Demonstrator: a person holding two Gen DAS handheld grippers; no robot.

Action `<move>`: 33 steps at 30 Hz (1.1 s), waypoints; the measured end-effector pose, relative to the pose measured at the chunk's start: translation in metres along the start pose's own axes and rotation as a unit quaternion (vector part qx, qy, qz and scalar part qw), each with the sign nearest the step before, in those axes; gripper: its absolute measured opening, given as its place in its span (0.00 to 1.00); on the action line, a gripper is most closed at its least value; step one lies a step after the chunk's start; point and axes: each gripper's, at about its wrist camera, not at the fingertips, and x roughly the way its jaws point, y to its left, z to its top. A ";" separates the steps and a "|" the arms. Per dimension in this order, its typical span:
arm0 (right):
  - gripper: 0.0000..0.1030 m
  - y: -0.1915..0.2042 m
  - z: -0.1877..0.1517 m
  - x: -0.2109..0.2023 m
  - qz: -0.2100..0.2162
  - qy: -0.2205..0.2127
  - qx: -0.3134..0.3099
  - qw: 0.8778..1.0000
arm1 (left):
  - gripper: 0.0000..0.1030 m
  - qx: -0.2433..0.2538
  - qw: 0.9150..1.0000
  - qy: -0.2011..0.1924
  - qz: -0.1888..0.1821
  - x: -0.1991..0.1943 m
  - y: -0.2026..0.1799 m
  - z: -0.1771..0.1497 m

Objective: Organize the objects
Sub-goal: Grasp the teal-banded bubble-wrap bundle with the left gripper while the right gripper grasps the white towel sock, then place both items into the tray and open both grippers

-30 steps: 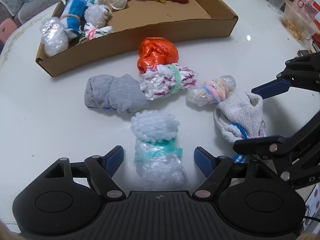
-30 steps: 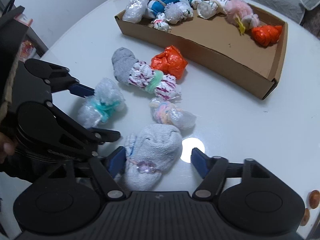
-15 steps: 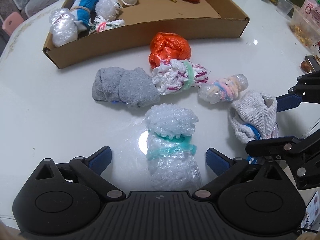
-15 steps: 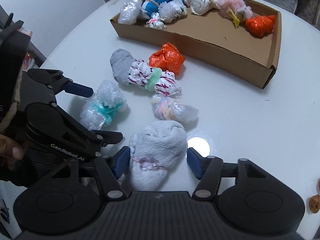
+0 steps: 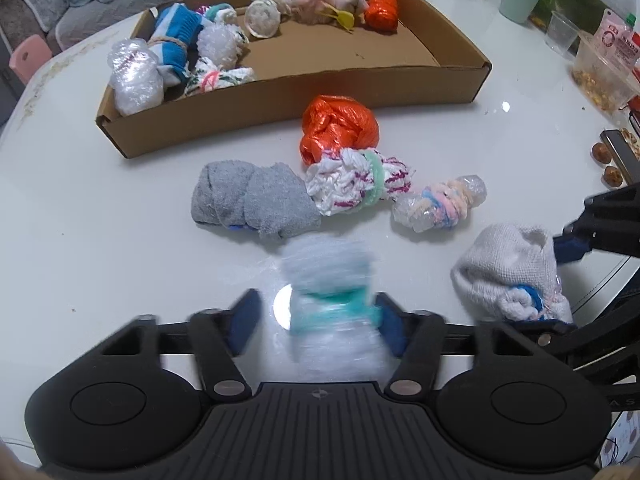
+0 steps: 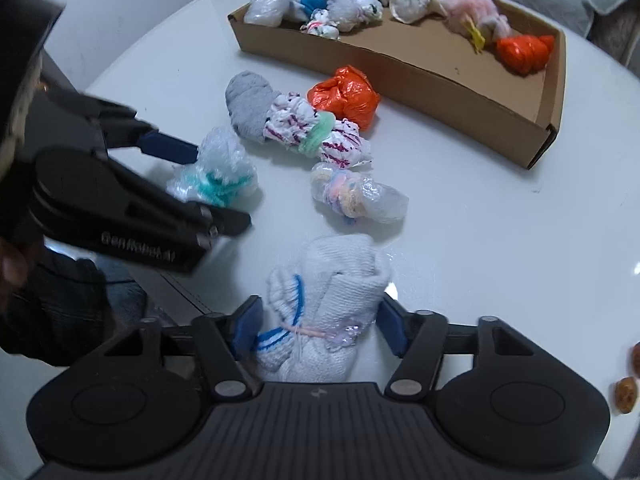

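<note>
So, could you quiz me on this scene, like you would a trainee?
1. How many orange bags show?
2. True or false: the box is empty.
3. What sits between the right fingers: A spoon, B white sock, C book?
Key: 1. Two: one in the box, one on the table. 2. False. 3. B; those fingers have just been closing and press on it.
</note>
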 end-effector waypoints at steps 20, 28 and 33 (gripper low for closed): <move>0.34 -0.026 0.009 -0.030 0.010 -0.022 -0.007 1.000 | 0.44 0.019 0.999 -0.016 -0.027 -0.040 -0.013 0.040; 0.34 -0.045 0.021 -0.047 -0.008 -0.063 0.003 0.998 | 0.44 0.052 0.996 -0.079 -0.006 -0.060 -0.013 0.068; 0.34 -0.057 0.038 -0.059 -0.014 -0.099 -0.004 0.995 | 0.44 0.072 0.989 -0.132 0.003 -0.072 -0.013 0.108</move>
